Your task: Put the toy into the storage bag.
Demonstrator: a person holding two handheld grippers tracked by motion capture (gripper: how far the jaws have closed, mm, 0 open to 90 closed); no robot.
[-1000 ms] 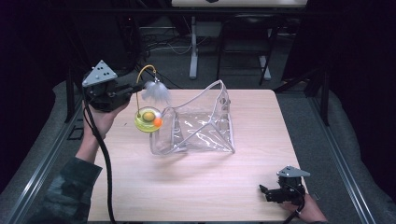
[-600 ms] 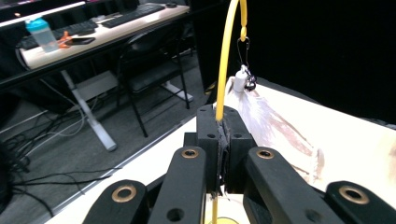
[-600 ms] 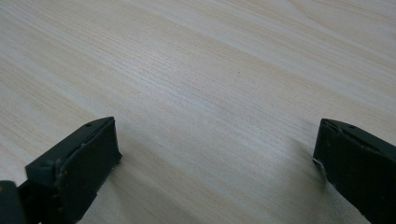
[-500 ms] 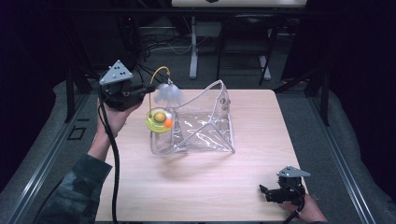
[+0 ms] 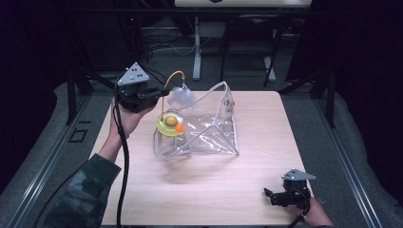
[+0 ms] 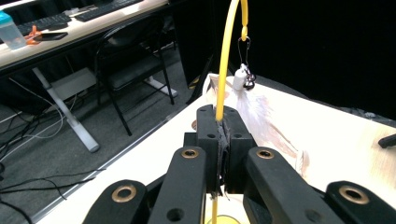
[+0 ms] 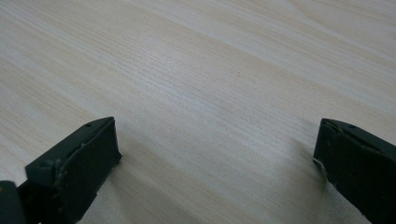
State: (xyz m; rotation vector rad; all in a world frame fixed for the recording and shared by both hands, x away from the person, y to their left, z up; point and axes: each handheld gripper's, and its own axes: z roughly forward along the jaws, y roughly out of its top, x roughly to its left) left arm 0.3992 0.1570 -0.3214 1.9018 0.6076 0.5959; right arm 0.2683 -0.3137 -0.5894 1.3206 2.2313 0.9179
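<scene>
A cat toy hangs from my left gripper (image 5: pixel 160 93): a thin yellow wire (image 5: pixel 172 76) arches up to a white feather (image 5: pixel 182 98), and a round yellow base (image 5: pixel 169 124) with an orange ball sits below. In the left gripper view the jaws (image 6: pixel 223 116) are shut on the yellow wire (image 6: pixel 225 70), with the feather (image 6: pixel 262 116) dangling beyond. The base is at the left end of a clear plastic bag (image 5: pixel 209 135) lying mid-table with its mouth raised. My right gripper (image 5: pixel 270 194) rests low at the table's near right corner, open, with bare wood between its jaws (image 7: pixel 215 154).
The wooden table (image 5: pixel 266 118) has free surface to the right of and in front of the bag. A black cable (image 5: pixel 124 156) trails from the left gripper along the forearm. Chairs and a desk leg (image 5: pixel 196 52) stand beyond the far edge.
My left gripper has carried the toy to the right, from beside the table's left edge to the bag's left end. The right gripper has stayed put.
</scene>
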